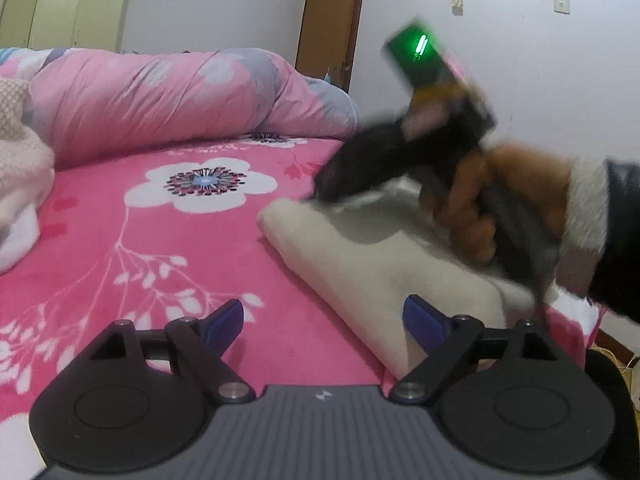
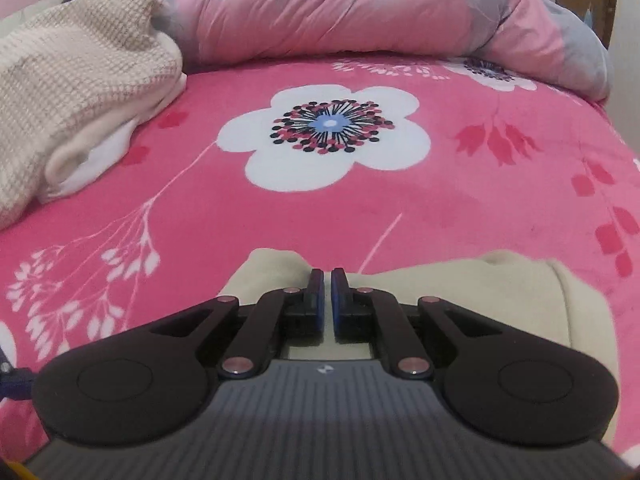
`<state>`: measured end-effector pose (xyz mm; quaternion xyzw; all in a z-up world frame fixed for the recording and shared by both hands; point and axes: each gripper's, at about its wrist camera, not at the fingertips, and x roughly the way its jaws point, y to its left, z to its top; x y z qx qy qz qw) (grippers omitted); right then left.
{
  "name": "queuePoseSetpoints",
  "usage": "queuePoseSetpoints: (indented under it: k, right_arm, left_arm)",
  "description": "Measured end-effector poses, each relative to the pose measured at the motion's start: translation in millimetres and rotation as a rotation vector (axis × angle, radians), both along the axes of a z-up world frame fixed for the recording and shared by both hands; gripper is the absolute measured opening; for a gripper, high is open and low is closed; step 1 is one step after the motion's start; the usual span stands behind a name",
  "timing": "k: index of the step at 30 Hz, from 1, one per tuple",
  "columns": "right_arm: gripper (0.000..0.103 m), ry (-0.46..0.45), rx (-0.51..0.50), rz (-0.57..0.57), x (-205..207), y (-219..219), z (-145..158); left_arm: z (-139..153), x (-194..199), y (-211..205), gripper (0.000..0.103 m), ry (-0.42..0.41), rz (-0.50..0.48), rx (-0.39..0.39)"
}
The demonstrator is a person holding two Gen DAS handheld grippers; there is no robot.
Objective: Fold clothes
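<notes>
Resting near the right edge of the pink floral bed (image 2: pixel 400 208), the folded cream garment (image 1: pixel 384 272) could spring loose if the clenched, empty right gripper (image 2: pixel 327 280) drags across it while the left gripper (image 1: pixel 322 316) hangs spread wide, grasping nothing.

Open pink bedsheet (image 2: pixel 400 208) ahead, hemmed by rolled quilt (image 2: pixel 360 8) behind and clothes pile (image 2: pixel 72 112) at left.
</notes>
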<state>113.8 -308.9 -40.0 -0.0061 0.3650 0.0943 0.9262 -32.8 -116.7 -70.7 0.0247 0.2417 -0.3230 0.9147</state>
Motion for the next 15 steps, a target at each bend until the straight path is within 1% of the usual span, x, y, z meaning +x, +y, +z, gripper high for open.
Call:
queuePoseSetpoints:
  k: [3, 4, 5, 7, 8, 9, 11, 15]
  right_arm:
    - [0.004, -0.089, 0.105, 0.032, -15.8, -6.4, 28.9]
    - [0.005, -0.102, 0.126, 0.052, -18.0, -7.0, 30.7]
    - [0.005, -0.081, 0.123, 0.058, -15.2, -5.8, 23.9]
    - [0.004, 0.003, 0.061, 0.021, -0.9, -3.1, -12.6]
    - [0.003, 0.008, 0.054, 0.01, 2.8, -4.0, -20.0]
    - [0.003, 0.004, 0.064, -0.003, 3.8, -5.4, -16.0]
    - [0.005, -0.039, 0.076, -0.02, -8.7, -6.2, 2.7]
    - [0.005, -0.164, 0.078, -0.009, -64.6, -12.8, 43.2]
  left_arm:
    - [-2.8, -2.0, 2.1, 0.089, 0.002, 0.005, -0.007]
    - [-2.2, -2.4, 3.8, 0.089, 0.005, 0.004, -0.01]
    - [-2.0, -2.0, 3.7, 0.089, 0.007, 0.004, -0.01]
    - [-2.4, -3.2, 2.0, 0.089, 0.003, 0.01, -0.001]
    - [-1.9, -4.5, 2.4, 0.089, -0.002, 0.01, -0.004]
    - [-1.2, -6.0, 2.9, 0.089, -0.007, 0.01, -0.002]
    - [-1.6, -7.4, 3.7, 0.089, -0.012, 0.012, -0.002]
    - [-2.2, -6.8, 5.3, 0.089, -0.009, 0.013, -0.007]
